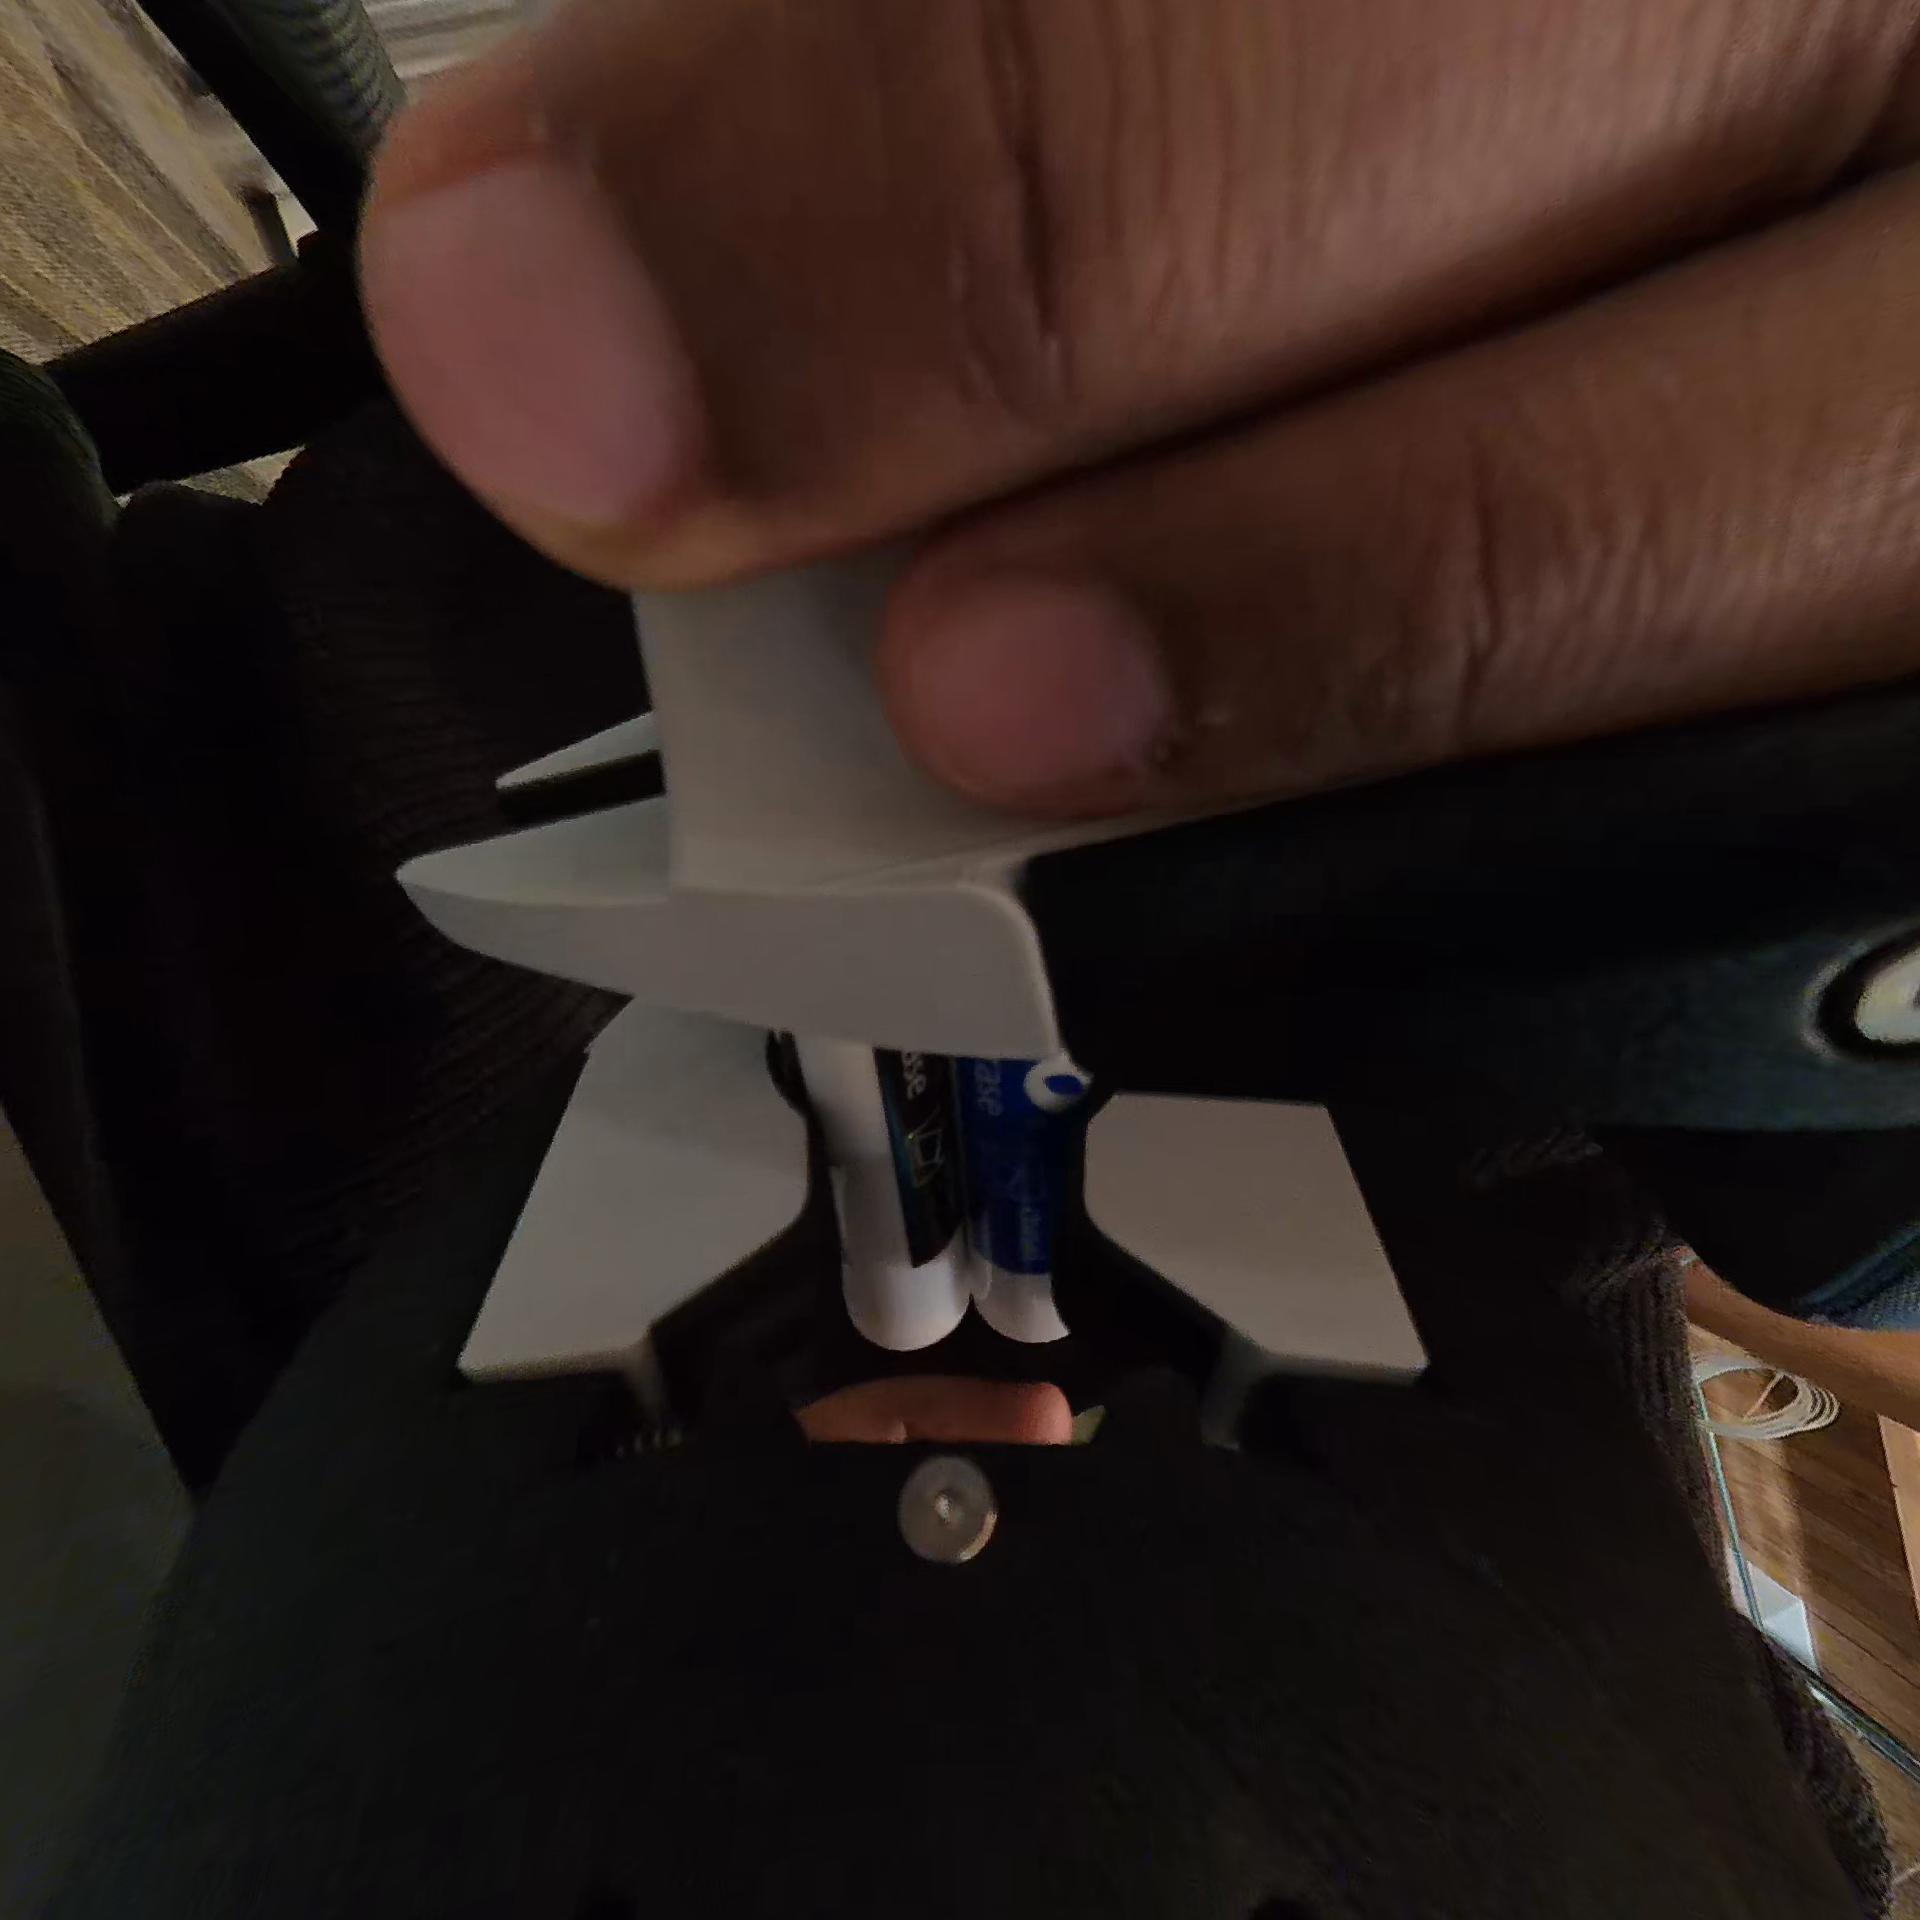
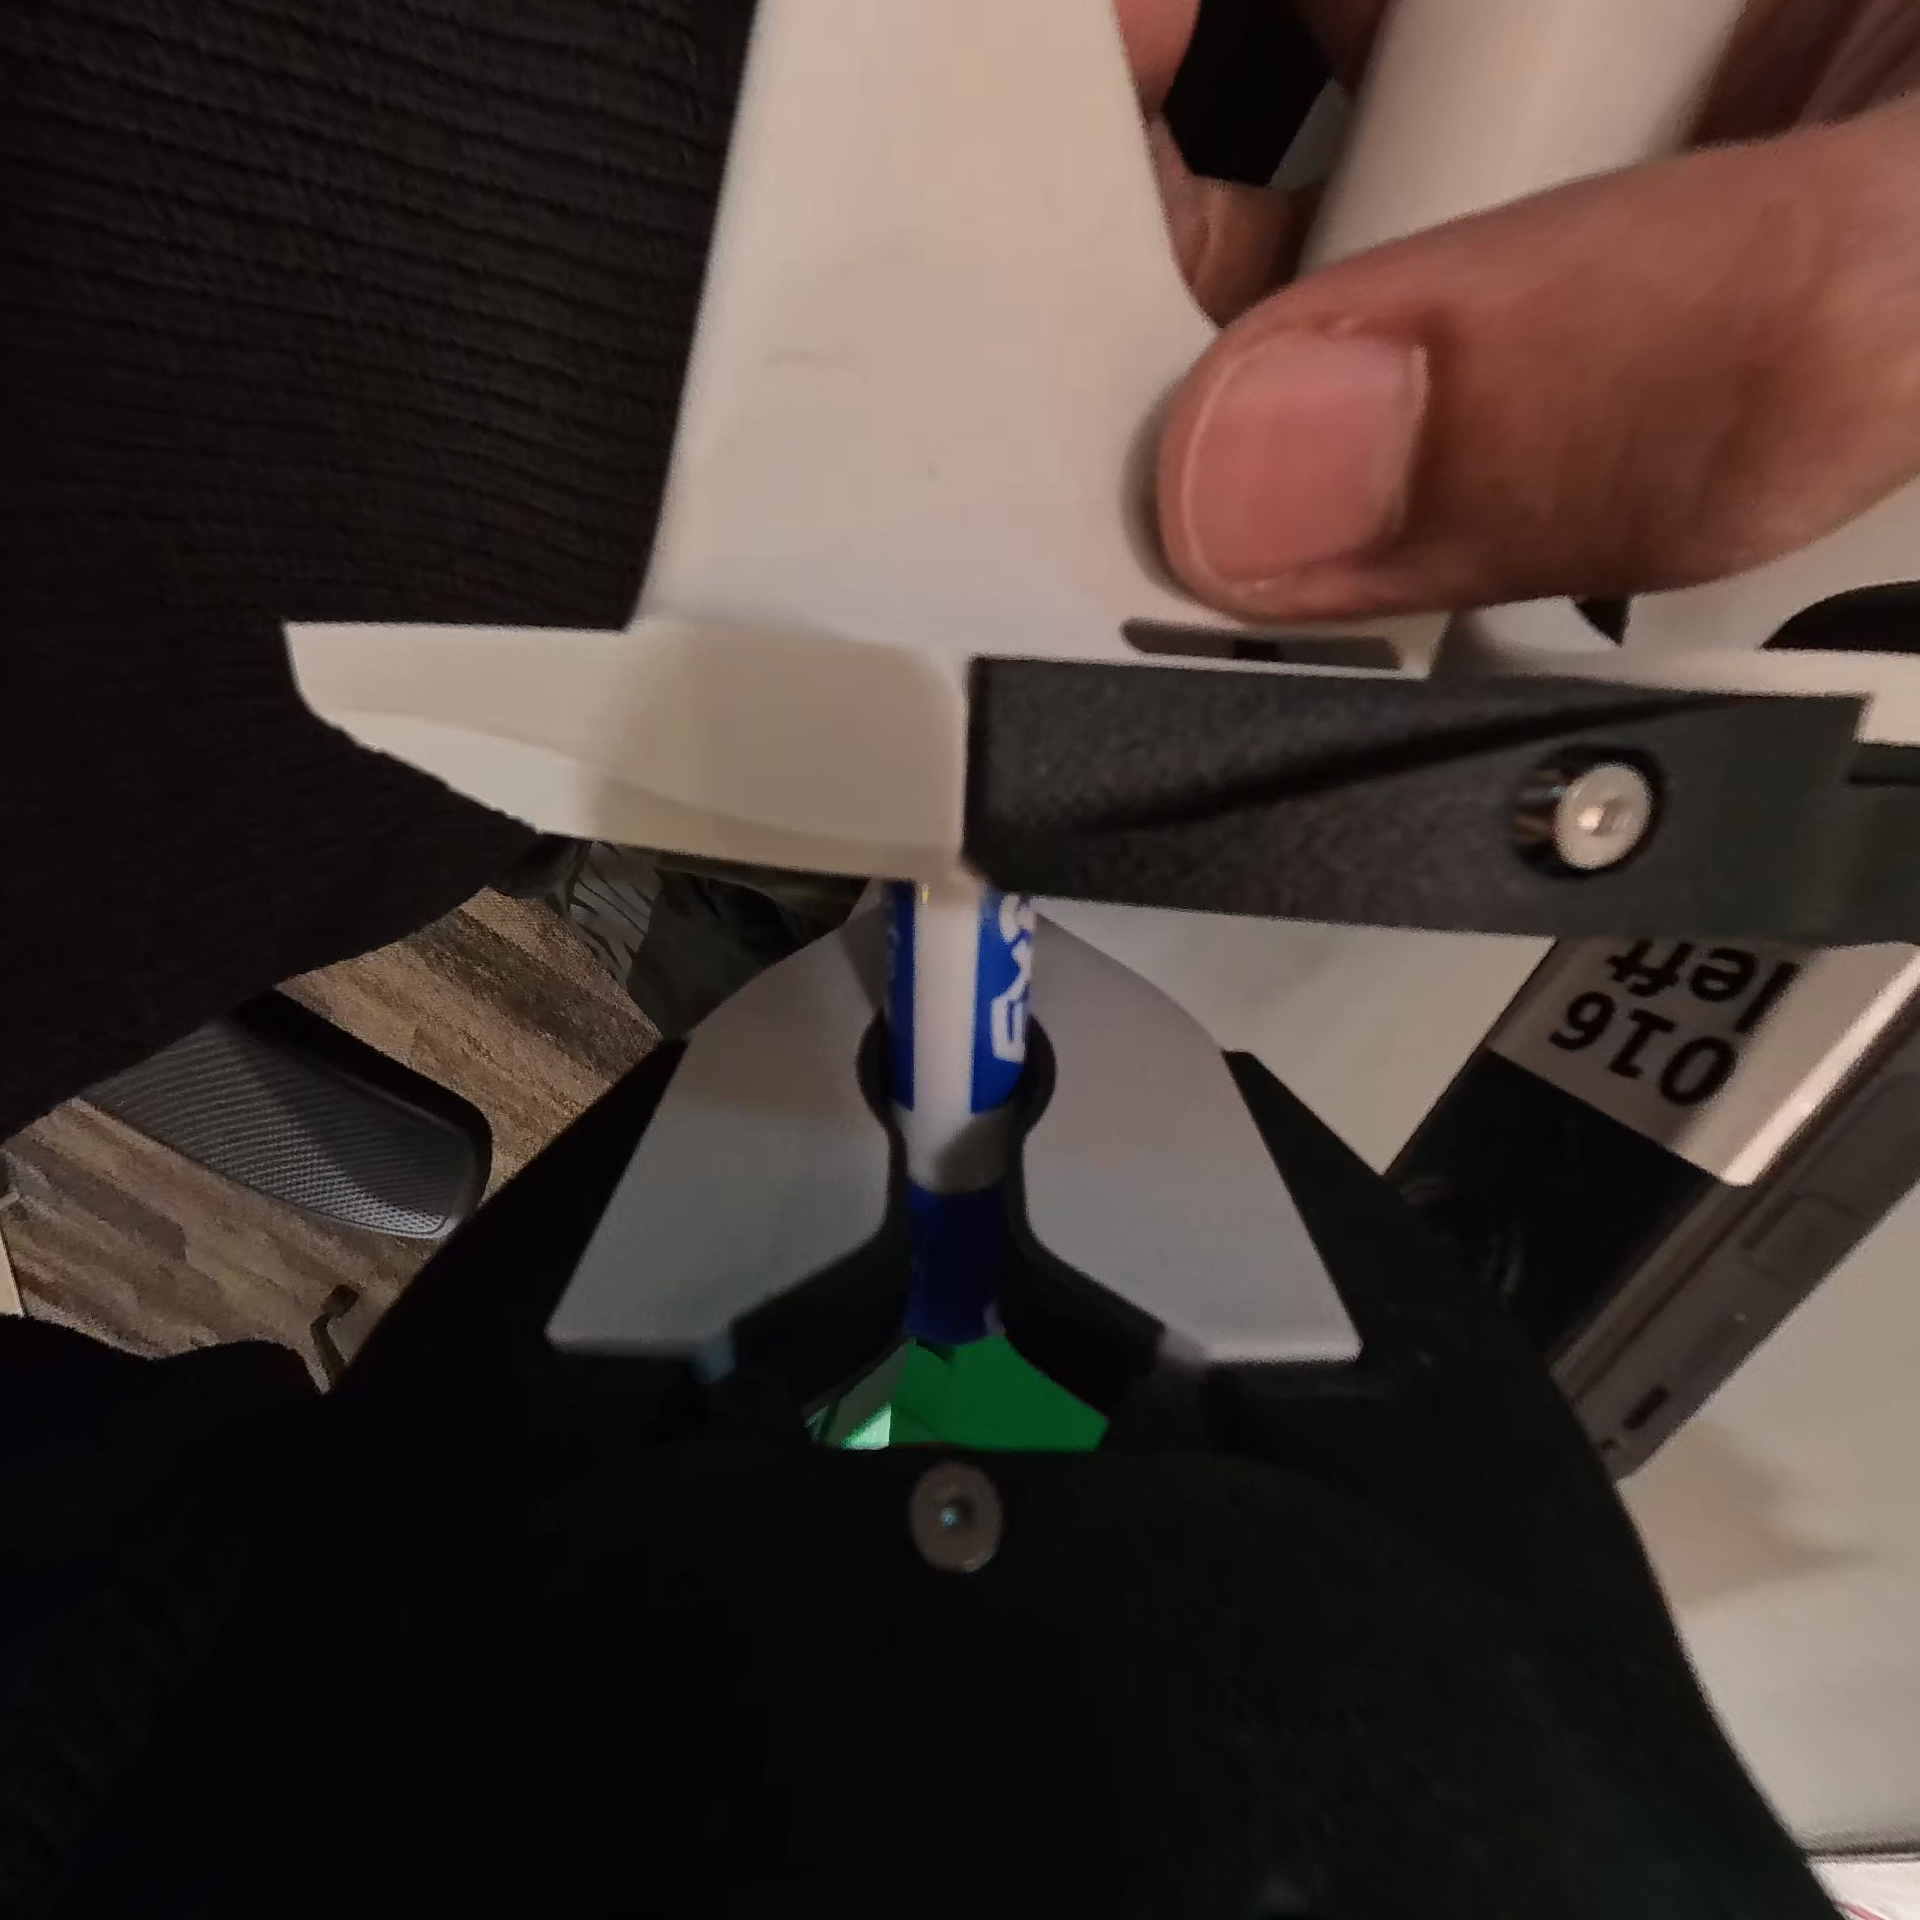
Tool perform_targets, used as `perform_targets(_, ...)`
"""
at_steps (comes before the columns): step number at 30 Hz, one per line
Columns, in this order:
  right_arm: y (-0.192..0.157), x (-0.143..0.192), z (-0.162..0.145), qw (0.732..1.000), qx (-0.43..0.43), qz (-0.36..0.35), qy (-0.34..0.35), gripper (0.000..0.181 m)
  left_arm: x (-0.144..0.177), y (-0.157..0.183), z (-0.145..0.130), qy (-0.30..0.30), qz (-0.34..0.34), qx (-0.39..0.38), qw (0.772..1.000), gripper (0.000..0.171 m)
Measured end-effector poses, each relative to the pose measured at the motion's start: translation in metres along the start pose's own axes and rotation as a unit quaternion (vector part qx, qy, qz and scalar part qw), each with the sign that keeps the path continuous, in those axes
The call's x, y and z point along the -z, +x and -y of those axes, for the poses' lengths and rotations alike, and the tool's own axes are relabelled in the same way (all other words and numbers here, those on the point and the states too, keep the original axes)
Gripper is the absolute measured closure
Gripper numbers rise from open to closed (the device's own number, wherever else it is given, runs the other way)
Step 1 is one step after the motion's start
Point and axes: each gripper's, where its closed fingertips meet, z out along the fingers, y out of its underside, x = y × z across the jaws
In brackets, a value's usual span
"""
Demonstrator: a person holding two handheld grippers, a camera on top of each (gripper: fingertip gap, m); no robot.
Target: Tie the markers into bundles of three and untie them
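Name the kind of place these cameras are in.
Probably an office or lab: a white tabletop, a mesh office chair on wood-pattern flooring, and dry-erase markers in the grippers.

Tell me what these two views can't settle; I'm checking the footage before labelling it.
- Left wrist view: the two markers' far ends, hidden behind the other hand-held gripper.
- Right wrist view: the blue marker's far end, hidden likewise; the green thing under it, mostly covered.
- Background: dark, blurred.

other gripper (image 2: 935,520) and hand (image 1: 1143,312) block ahead
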Motion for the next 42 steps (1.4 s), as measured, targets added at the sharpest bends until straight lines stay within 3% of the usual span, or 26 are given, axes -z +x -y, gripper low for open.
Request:
perform_targets(1,0.000,0.000,-0.001,1.000,0.000,-0.001,-0.003,0.167,0.000,-0.001,0.000,0.000,0.002,-0.001,1.000,0.125)
perform_targets(13,0.006,-0.005,-0.010,0.999,-0.007,-0.024,-0.042,0.168,0.007,-0.011,0.007,0.020,0.018,0.002,1.000,0.125)
perform_targets(17,0.009,-0.008,-0.014,0.998,-0.007,-0.031,-0.055,0.168,0.010,-0.022,0.010,0.035,0.061,-0.016,0.997,0.127)
perform_targets(27,0.011,-0.005,-0.011,0.998,0.013,-0.047,-0.038,0.165,0.006,-0.019,0.010,0.045,0.054,-0.019,0.997,0.127)
perform_targets(42,0.015,-0.003,-0.006,0.997,0.025,-0.070,-0.005,0.166,0.012,-0.010,0.017,0.132,0.019,-0.017,0.991,0.127)
